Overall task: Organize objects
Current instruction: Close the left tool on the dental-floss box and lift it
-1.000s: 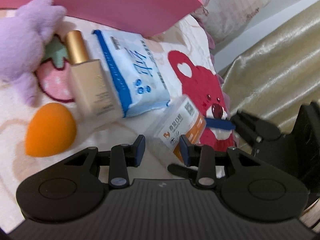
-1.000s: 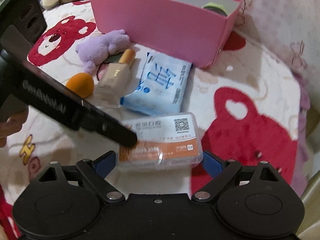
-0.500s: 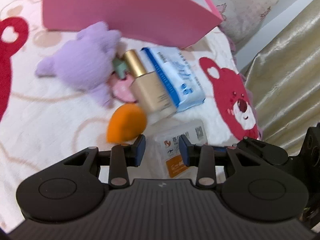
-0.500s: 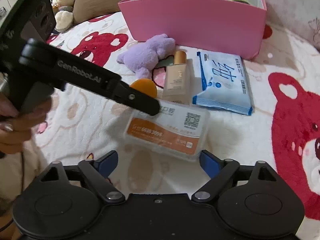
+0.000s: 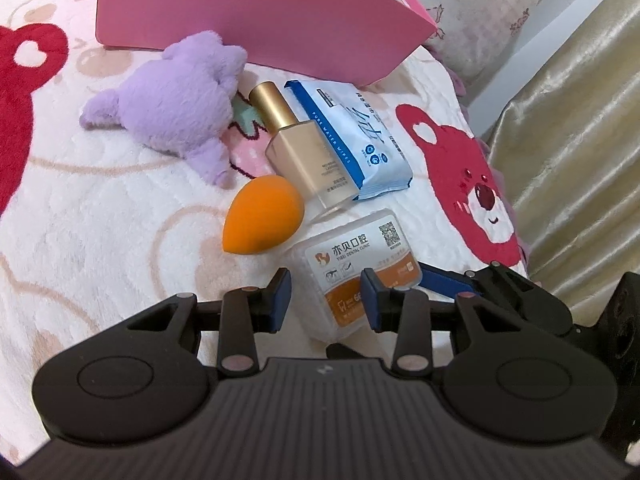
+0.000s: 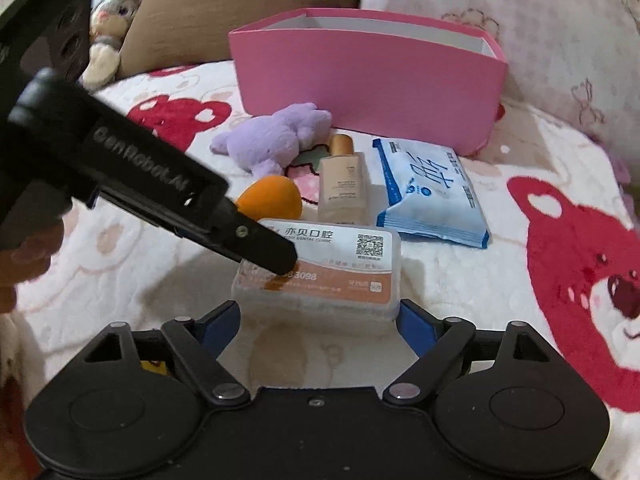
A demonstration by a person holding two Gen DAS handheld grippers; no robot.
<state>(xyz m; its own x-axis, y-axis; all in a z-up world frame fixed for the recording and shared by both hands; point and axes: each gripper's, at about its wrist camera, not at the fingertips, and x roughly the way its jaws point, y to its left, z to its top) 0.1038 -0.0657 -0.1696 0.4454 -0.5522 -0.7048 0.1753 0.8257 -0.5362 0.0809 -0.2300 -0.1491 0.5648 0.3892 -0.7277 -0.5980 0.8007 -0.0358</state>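
Left wrist view: the left gripper [image 5: 325, 295] hovers narrowly parted and empty over the clear floss box [image 5: 354, 269]. Beyond the box lie an orange sponge [image 5: 262, 215], a foundation bottle [image 5: 303, 157], a wipes pack [image 5: 354, 138] and a purple plush [image 5: 178, 101], then the pink box [image 5: 256, 12].

Right wrist view: the right gripper [image 6: 318, 323] (jaws just reopening) straddles the floss box [image 6: 320, 272], wide, contact unclear
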